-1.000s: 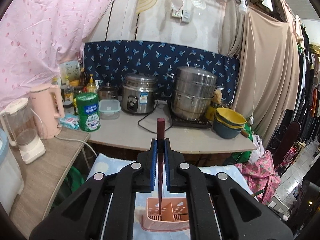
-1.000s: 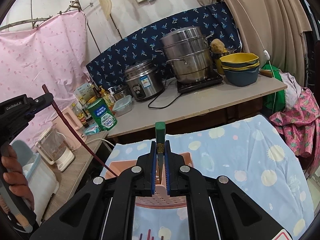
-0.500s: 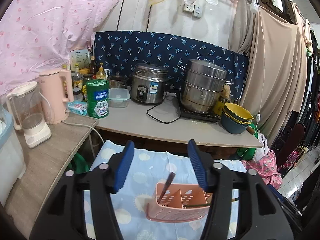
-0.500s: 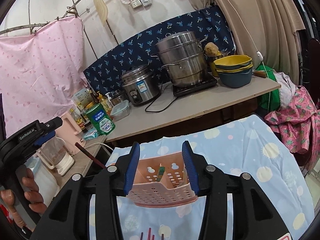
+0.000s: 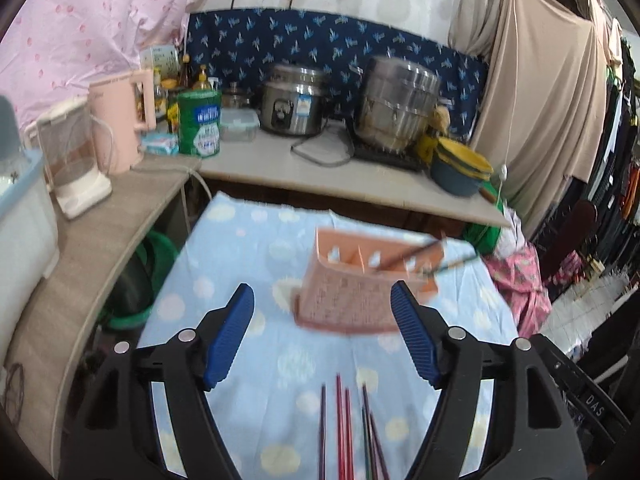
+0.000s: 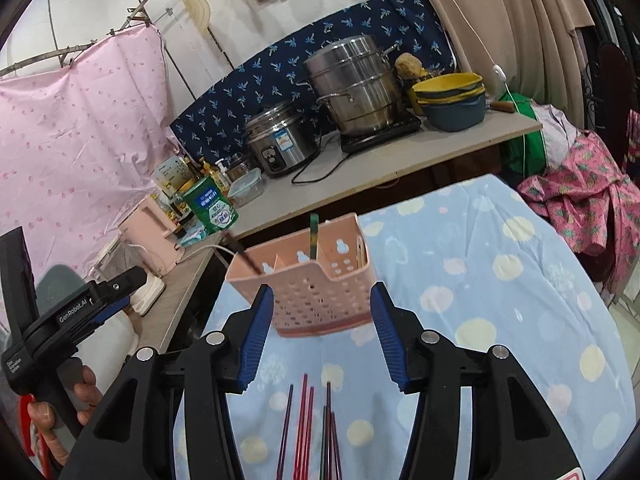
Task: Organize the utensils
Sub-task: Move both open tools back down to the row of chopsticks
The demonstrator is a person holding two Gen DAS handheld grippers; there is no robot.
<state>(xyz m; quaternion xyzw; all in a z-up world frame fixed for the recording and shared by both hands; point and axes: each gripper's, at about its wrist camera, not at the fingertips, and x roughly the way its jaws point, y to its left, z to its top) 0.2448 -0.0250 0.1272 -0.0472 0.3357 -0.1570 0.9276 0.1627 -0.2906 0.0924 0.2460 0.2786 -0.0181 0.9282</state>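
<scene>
A pink perforated utensil basket stands on the blue spotted cloth. A dark red chopstick and a green chopstick lean inside its compartments. Several loose red, purple and green chopsticks lie on the cloth in front of the basket. My left gripper is open and empty, above the loose chopsticks. My right gripper is open and empty, just before the basket. The left gripper also shows at the left of the right wrist view.
A counter behind the cloth-covered table holds a rice cooker, a steel steamer pot, stacked bowls and a green tin. A side shelf at left holds a pink kettle and a blender.
Both grippers opened and let their chopsticks drop into the basket, then pulled back and tilted down, bringing the loose chopsticks on the cloth into view.
</scene>
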